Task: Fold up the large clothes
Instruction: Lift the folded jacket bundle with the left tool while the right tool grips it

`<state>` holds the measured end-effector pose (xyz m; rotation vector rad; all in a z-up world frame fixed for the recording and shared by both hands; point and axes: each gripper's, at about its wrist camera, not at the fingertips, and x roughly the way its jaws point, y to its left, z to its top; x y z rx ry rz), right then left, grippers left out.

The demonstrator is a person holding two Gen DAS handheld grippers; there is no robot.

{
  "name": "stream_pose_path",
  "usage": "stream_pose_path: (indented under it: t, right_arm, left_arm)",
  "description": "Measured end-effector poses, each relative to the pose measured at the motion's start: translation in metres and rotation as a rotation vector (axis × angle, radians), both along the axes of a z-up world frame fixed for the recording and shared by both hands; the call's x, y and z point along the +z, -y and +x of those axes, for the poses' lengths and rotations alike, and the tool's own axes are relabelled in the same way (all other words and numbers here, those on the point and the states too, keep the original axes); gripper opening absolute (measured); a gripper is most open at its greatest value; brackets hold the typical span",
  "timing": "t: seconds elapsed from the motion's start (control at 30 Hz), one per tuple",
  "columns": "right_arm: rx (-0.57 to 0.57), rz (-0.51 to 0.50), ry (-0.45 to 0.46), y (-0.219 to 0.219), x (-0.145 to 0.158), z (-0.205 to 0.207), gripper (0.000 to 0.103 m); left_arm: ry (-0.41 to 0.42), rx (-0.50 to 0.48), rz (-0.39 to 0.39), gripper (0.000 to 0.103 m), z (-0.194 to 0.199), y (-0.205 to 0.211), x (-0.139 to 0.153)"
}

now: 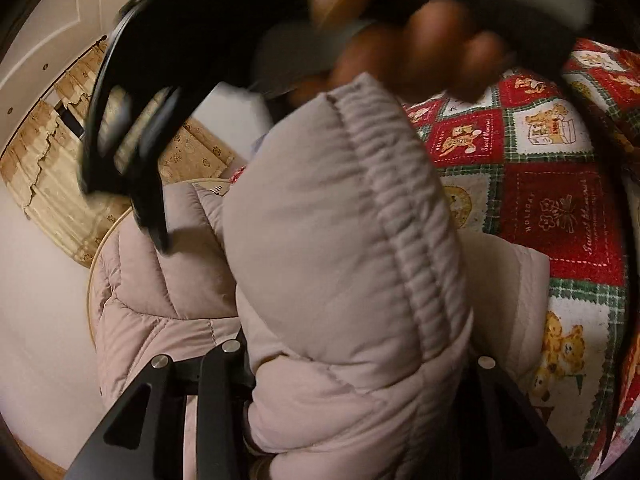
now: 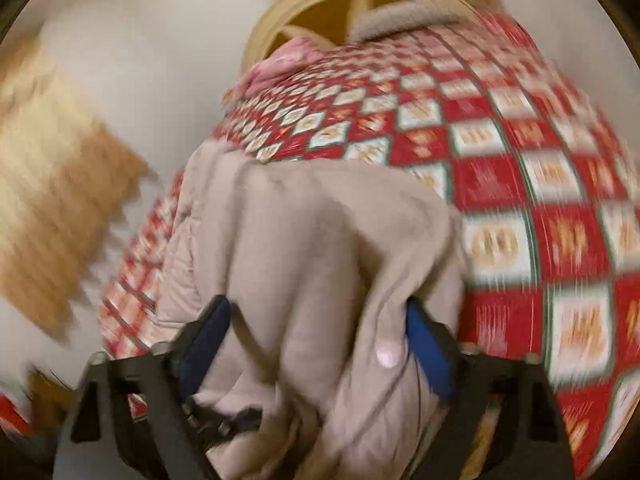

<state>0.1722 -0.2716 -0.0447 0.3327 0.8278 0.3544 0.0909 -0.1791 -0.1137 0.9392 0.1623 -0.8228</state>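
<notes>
Left wrist view: my left jaws point(image 1: 360, 364) pinch a puffy fold of the beige padded jacket point(image 1: 320, 240), which lies on the bed's red teddy-bear quilt point(image 1: 556, 208). Only here do I see my other hand point(image 1: 420, 44) on its black gripper above the jacket.

Right wrist view, blurred: my right jaws point(image 2: 316, 344) stand spread, with bunched jacket cloth point(image 2: 304, 240) between the blue pads point(image 2: 432, 352). Only here a round wooden frame point(image 2: 276, 12) shows beyond the quilt point(image 2: 500, 160).

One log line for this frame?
jacket: bunched on quilt | left gripper: jacket between fingers | right gripper: fingers apart around jacket
</notes>
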Motion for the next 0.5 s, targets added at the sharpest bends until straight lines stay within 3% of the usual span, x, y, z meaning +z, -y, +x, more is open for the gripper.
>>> stream_pose_path:
  t: [0.03,0.17,0.4,0.5]
  right_arm:
    - [0.017,-0.030,-0.004,-0.007,-0.001,0.003,0.055]
    - [0.016,-0.011,-0.039,-0.010,-0.018,0.008,0.041]
    - [-0.048,0.160,-0.037,0.017,-0.041,-0.003,0.037]
    - [-0.079,0.273,-0.031,0.023,-0.052,-0.007,0.037]
  left_arm:
    - [0.003,-0.002,0.003,0.045,-0.004,-0.003,0.000]
    - [-0.070,-0.037,0.002,0.052,-0.014,-0.031,0.014]
    - [-0.310,-0.143,-0.051,0.054,-0.022,-0.108,0.063]
    - [-0.431,-0.135,-0.140,0.055,0.004,-0.131,0.095]
